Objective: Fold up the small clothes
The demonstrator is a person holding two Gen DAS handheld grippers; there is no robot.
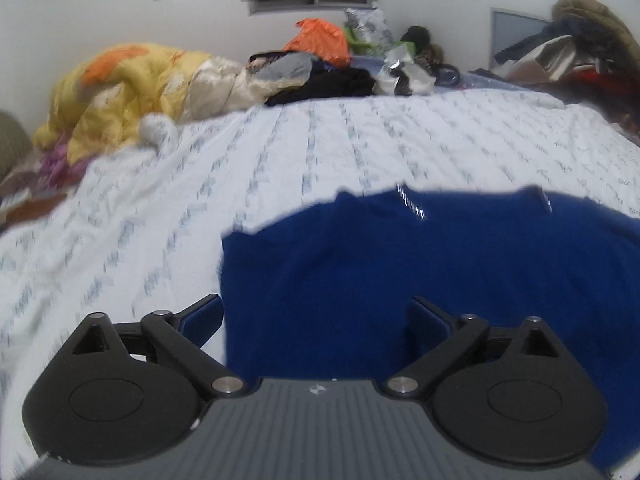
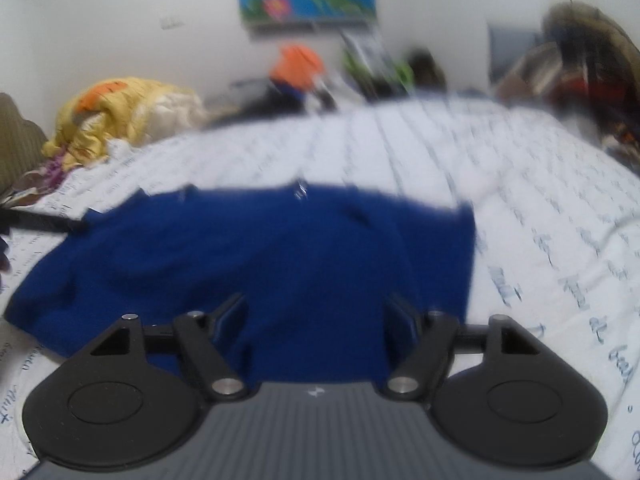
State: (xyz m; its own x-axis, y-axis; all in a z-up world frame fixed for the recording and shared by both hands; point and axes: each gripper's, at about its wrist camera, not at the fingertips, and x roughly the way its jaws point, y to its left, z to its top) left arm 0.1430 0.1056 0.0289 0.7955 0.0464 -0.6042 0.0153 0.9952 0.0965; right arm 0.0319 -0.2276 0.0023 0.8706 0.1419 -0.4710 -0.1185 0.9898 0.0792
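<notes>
1. A blue garment (image 1: 420,272) lies flat on a white printed bedsheet (image 1: 320,148), filling the lower centre and the 3 o'clock side of the left wrist view, and the centre out toward 9 o'clock in the right wrist view.
2. The left gripper (image 1: 315,318) hangs over the garment's left edge with jaws spread wide, nothing between the pads; its left finger is over bare sheet.
3. The right gripper (image 2: 318,318) hovers over the garment's right part with jaws apart and no cloth pinched.
4. The garment's long axis runs 9 to 3 o'clock across both views; its far hem faces 12 o'clock, toward the heaped clothes (image 1: 320,76) at the wall.
5. The next fold likely calls for both grippers to drop onto the near edge at matching points, close fully on the cloth, then lift together so the fold line stays straight.
6. Heavy blur in the right wrist view leaves the near edge unclear.
</notes>
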